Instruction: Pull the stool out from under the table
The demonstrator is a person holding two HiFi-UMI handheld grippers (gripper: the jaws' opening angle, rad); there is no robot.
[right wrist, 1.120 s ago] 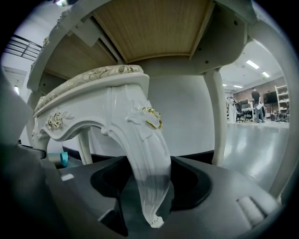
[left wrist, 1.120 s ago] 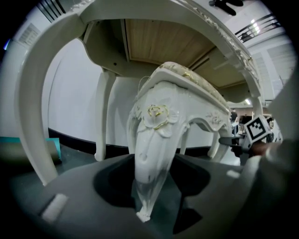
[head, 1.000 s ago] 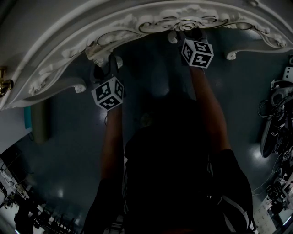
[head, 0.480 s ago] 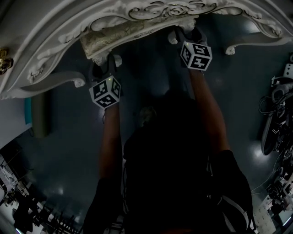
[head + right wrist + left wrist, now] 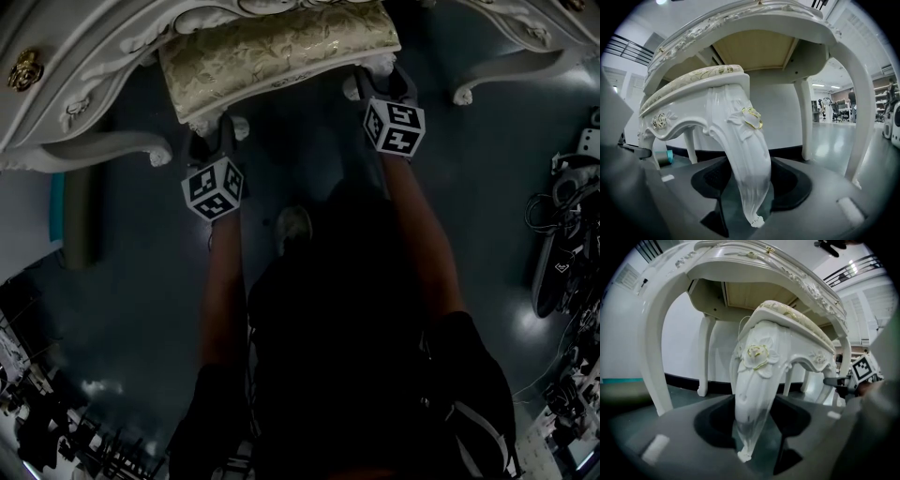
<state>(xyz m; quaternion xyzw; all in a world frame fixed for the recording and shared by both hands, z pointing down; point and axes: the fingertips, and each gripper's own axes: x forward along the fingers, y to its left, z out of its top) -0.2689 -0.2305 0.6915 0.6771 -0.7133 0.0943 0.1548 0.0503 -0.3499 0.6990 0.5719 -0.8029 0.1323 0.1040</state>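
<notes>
The stool (image 5: 281,47), white and carved with a pale gold patterned cushion, stands partly out from under the ornate white table (image 5: 84,103). In the head view my left gripper (image 5: 217,133) sits at the stool's near left leg and my right gripper (image 5: 380,82) at its near right leg. The left gripper view has that curved leg (image 5: 757,380) standing between the jaws of the left gripper (image 5: 752,420), which are shut on it. My right gripper (image 5: 750,183) is likewise shut on the other leg (image 5: 747,154). The stool's far legs are hidden under the table.
Curved table legs stand on either side of the stool (image 5: 131,150) (image 5: 487,86). A green roll (image 5: 80,248) lies on the dark floor at the left. Cables and equipment (image 5: 562,253) crowd the right edge. The person's shoe (image 5: 293,225) is just behind the grippers.
The stool has slid out from under the table toward the person, so much more of its cushion shows. Both grippers stayed on the legs and came back with it.
</notes>
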